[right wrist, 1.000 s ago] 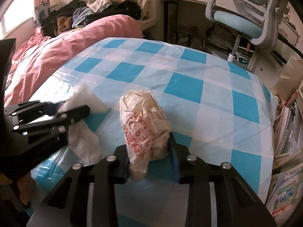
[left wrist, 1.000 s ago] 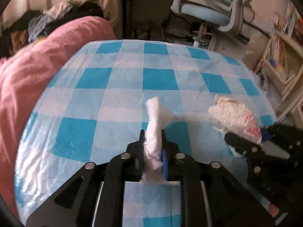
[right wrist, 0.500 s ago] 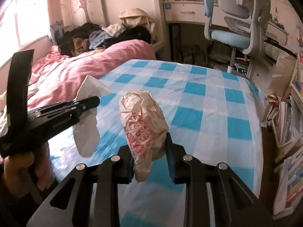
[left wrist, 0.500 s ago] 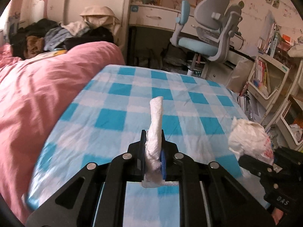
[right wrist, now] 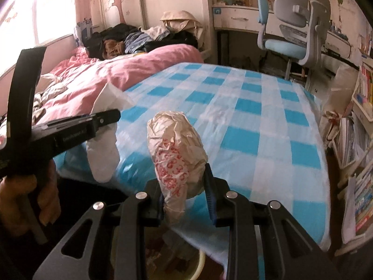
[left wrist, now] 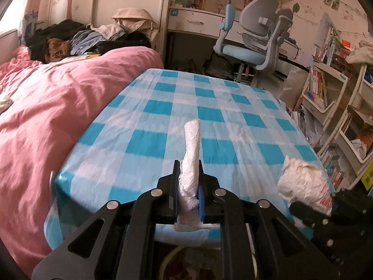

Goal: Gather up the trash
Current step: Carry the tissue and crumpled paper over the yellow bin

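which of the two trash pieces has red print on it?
The crumpled plastic bag in the right gripper. The white tissue in the left gripper is plain, unprinted.

The right gripper (right wrist: 184,193) clamps a crumpled plastic bag (right wrist: 176,154) with red print above the near edge of a blue-checked surface (right wrist: 256,121). At left, a hand (right wrist: 28,200) holds the left gripper (right wrist: 105,119), pinching a white tissue (right wrist: 102,154).

- The tissue (left wrist: 191,161) is looking like soft, matt white paper.
- The bag (right wrist: 174,154) is showing crinkled, slightly glossy plastic.
- The tablecloth (left wrist: 149,126) is appearing thin and creased.
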Motion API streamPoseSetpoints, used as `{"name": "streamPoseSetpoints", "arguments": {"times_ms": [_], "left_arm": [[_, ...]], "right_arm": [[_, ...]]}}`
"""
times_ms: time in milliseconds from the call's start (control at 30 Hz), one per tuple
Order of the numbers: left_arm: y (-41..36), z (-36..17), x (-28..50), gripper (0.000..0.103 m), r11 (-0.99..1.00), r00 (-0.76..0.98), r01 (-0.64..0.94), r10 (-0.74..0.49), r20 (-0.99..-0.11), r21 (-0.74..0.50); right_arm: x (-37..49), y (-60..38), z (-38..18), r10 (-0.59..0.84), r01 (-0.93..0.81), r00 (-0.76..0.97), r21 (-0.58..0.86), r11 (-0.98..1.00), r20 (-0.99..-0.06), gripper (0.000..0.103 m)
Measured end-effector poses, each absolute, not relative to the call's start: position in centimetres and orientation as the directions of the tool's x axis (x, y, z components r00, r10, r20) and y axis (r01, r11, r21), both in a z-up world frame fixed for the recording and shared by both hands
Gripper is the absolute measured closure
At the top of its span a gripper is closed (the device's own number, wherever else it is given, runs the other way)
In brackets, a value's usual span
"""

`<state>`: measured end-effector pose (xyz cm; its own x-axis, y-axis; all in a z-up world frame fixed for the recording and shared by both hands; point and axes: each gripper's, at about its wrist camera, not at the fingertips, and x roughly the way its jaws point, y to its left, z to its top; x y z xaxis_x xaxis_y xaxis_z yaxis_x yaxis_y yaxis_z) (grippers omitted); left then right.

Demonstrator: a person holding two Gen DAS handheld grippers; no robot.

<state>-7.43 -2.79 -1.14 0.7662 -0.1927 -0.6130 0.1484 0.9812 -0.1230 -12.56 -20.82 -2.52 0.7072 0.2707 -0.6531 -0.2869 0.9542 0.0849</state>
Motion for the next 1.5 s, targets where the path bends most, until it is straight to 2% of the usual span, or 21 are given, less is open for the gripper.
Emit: {"name": "streamPoseSetpoints", "arguments": {"times_ms": [600,1500], "left_arm": [[-1.4,-1.2,-12.0,0.091,0.98,0.773,0.151,-0.198,-0.602,-0.129],[-2.0,-1.4,-13.1,0.091,0.979,0.772,0.169,-0.201,-0.603,-0.11]], "right_arm": [[-17.0,-18.5,-4.7,0.269,-0.302,0.663,0.08,0.95,-0.699,0.072],[-18.7,-17.7,-4.9,0.283,-0.32,0.65,0.083,0.944,-0.705,0.071]]}}
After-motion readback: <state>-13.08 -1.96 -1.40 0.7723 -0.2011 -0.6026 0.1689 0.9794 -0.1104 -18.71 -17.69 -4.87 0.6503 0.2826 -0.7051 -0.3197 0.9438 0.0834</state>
